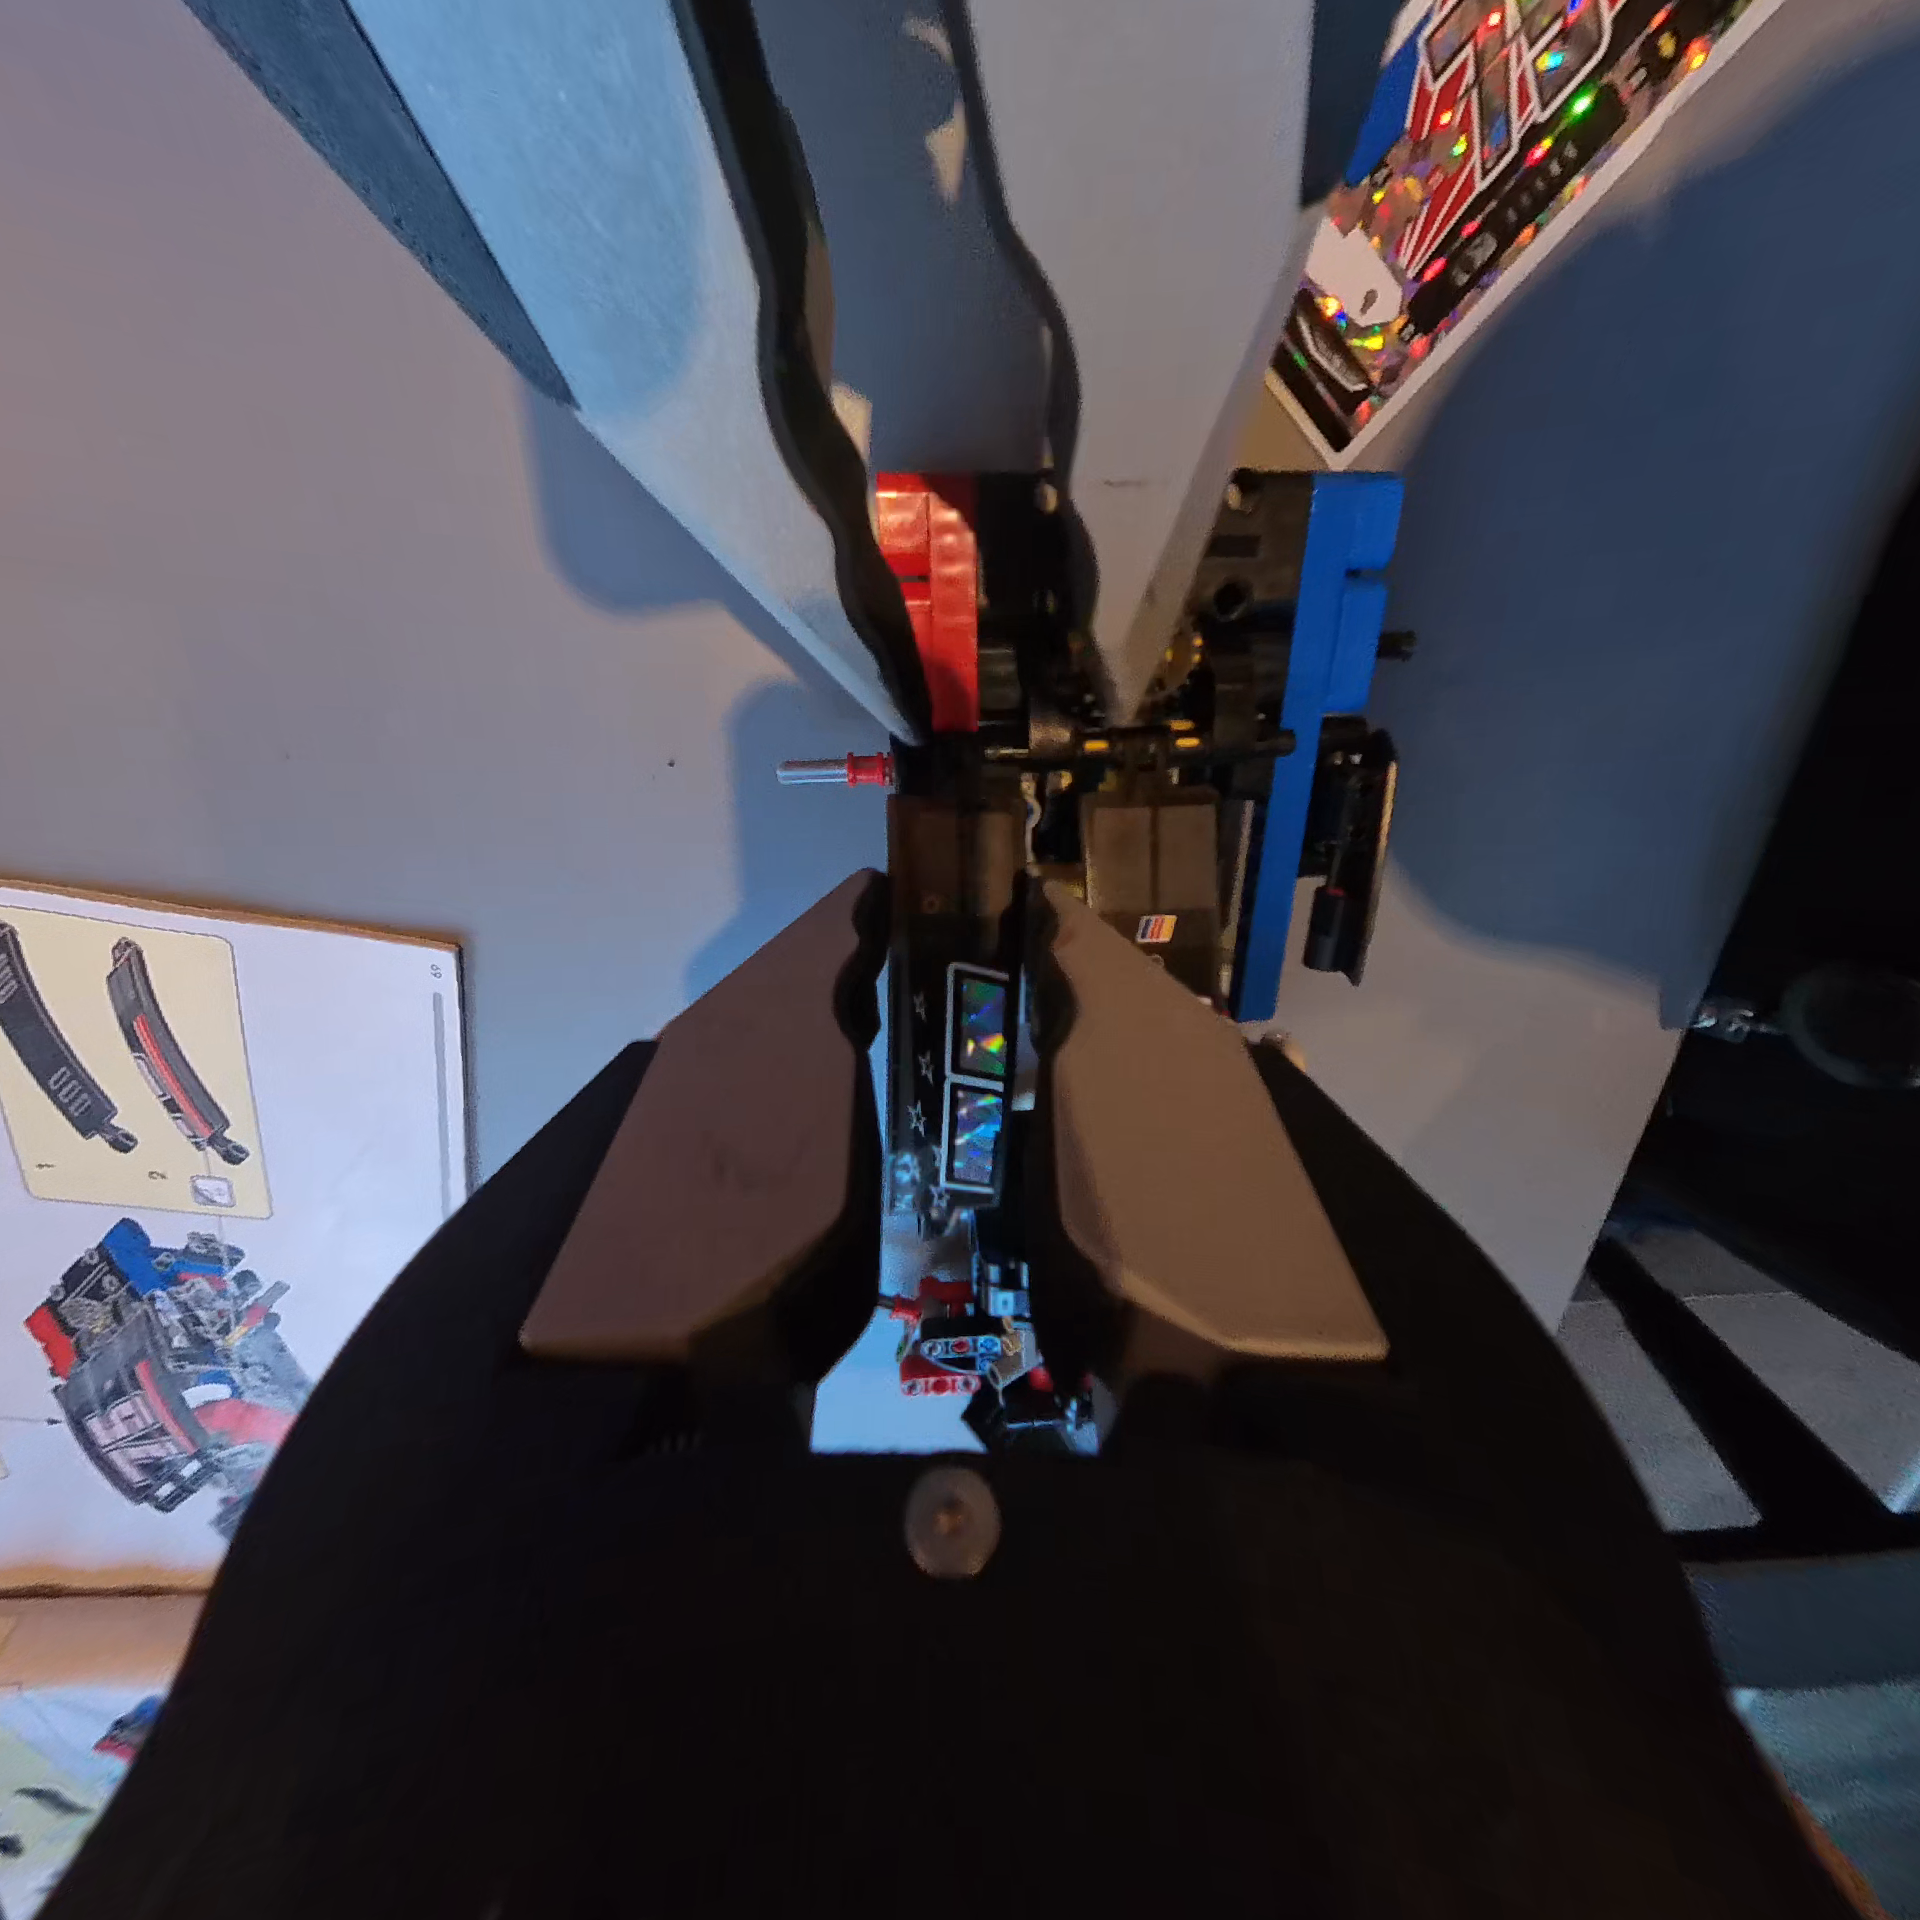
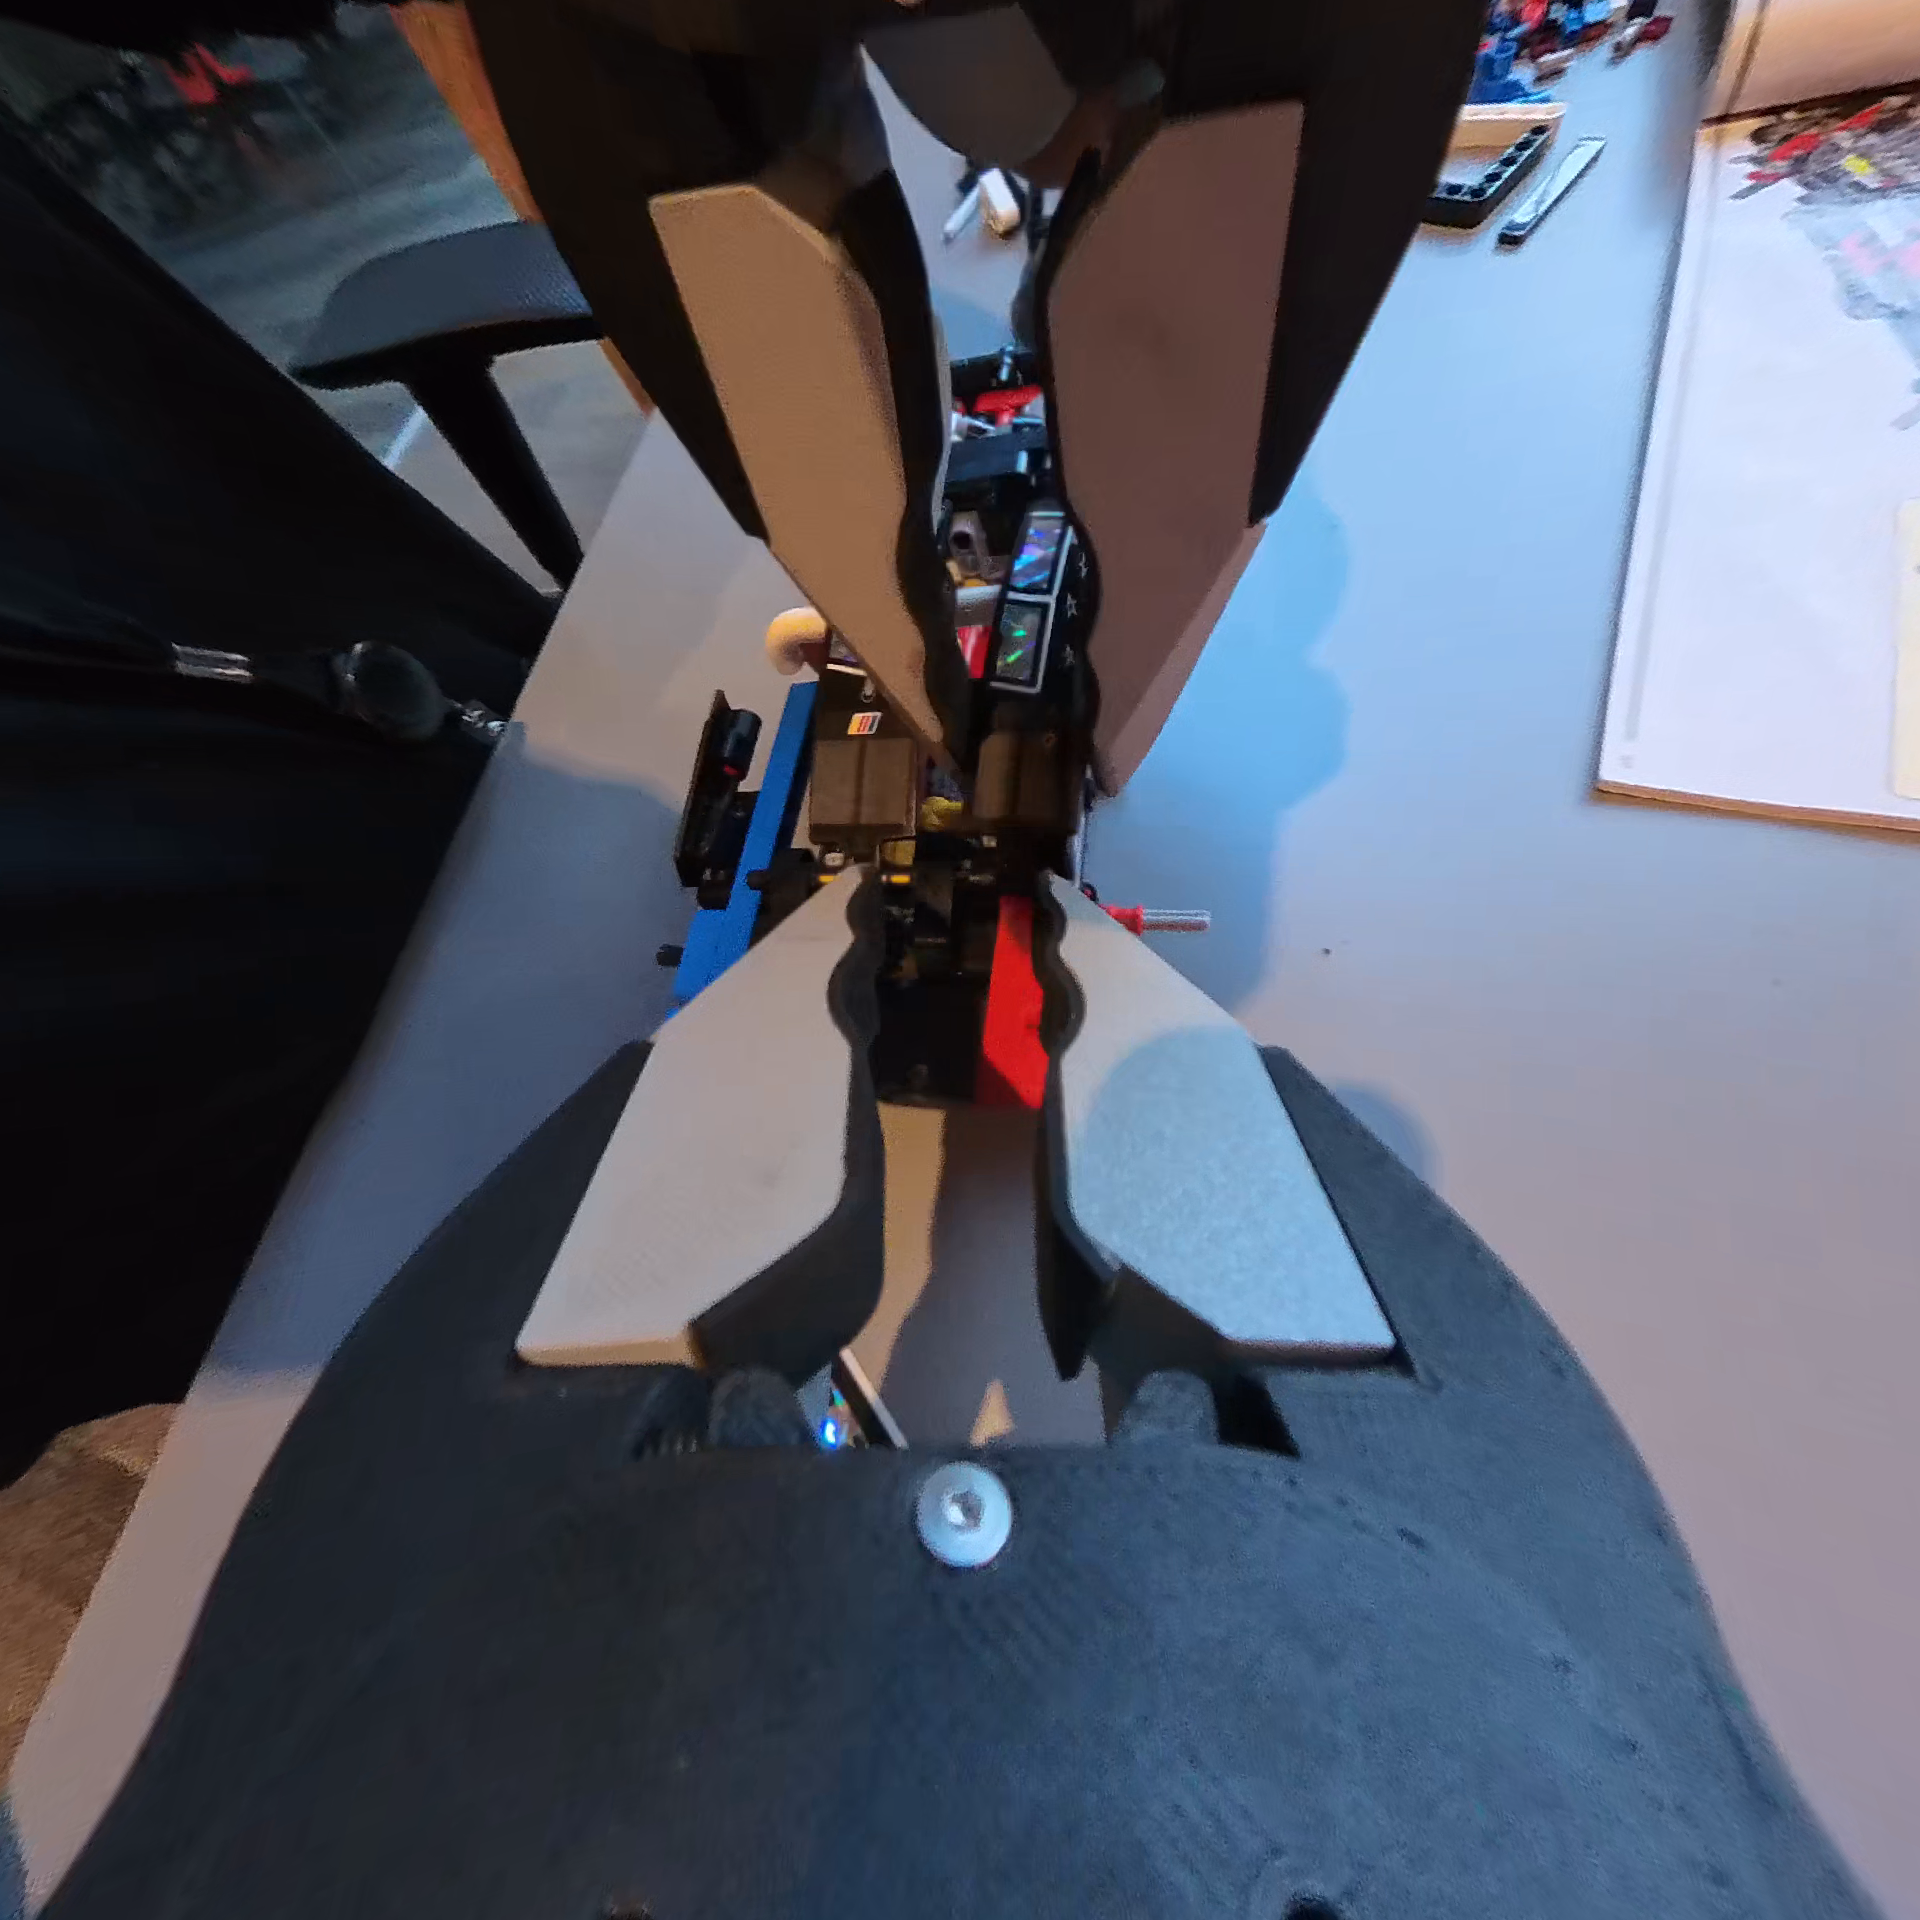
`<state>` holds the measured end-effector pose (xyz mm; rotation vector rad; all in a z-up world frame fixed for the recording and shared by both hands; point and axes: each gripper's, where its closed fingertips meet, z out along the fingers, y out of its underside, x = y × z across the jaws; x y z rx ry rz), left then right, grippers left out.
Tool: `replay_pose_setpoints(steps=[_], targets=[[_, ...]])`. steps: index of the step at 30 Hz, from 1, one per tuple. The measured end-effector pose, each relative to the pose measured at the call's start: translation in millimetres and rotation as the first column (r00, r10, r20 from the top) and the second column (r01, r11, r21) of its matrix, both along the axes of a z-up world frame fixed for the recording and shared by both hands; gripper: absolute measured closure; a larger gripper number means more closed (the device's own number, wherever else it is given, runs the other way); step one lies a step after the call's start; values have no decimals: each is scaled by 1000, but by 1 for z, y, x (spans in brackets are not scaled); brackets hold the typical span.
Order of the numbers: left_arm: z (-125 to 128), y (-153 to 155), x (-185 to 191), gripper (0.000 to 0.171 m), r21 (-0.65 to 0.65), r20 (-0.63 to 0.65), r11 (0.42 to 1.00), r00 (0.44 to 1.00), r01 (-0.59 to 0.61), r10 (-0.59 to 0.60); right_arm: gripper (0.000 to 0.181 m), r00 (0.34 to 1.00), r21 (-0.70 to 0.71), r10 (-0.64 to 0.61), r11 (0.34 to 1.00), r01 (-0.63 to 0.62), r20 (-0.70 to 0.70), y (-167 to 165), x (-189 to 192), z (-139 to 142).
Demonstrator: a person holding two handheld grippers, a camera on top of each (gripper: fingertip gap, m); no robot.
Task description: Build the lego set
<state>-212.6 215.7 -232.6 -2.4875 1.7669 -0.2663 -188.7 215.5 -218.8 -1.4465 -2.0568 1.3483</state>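
The partly built lego model lies on the grey table [image 2: 1403, 1091], with a red block [image 2: 1013, 1003] at one end, a blue side [image 2: 743, 883] and a black panel with shiny stickers [image 2: 1039, 597]. My left gripper [image 1: 951, 894] is shut on the stickered panel [image 1: 977, 1049]; in the right wrist view it comes in from the top [image 2: 1029, 764]. My right gripper [image 2: 956, 894] is shut on the red and black end of the model; in the left wrist view it reaches in from above [image 1: 1013, 722] beside the red block [image 1: 935, 592]. A red pin with a grey axle [image 1: 836, 771] sticks out sideways.
An open instruction booklet [image 1: 208, 1195] lies beside the model and also shows in the right wrist view [image 2: 1766, 520]. A shiny sticker sheet [image 1: 1455, 208] lies farther off. Loose parts [image 2: 1507, 171] lie at the far end. A dark chair [image 2: 447, 301] stands past the table edge.
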Motion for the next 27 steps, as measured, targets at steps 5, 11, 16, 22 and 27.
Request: replay_pose_setpoints(steps=[5,11,16,22,27], targets=[[0,-1,0,148,5,-22,1000,999,27,-26,163,998,177,-57,983,54,15,2,0,-6],[0,-2,-1,149,-13,-34,1000,999,7,-7,157,997,266,-66,961,73,-34,4,-1,0],[0,-3,0,149,-9,-53,1000,999,-2,2,158,998,219,-33,975,46,-62,-2,-2,-8],[-1,-3,3,149,-7,-63,1000,998,6,-6,159,993,234,-25,971,51,-112,-4,-4,-8],[-2,-5,4,148,-21,-74,999,997,24,-26,160,987,190,-26,980,56,-159,-7,-5,-8]])
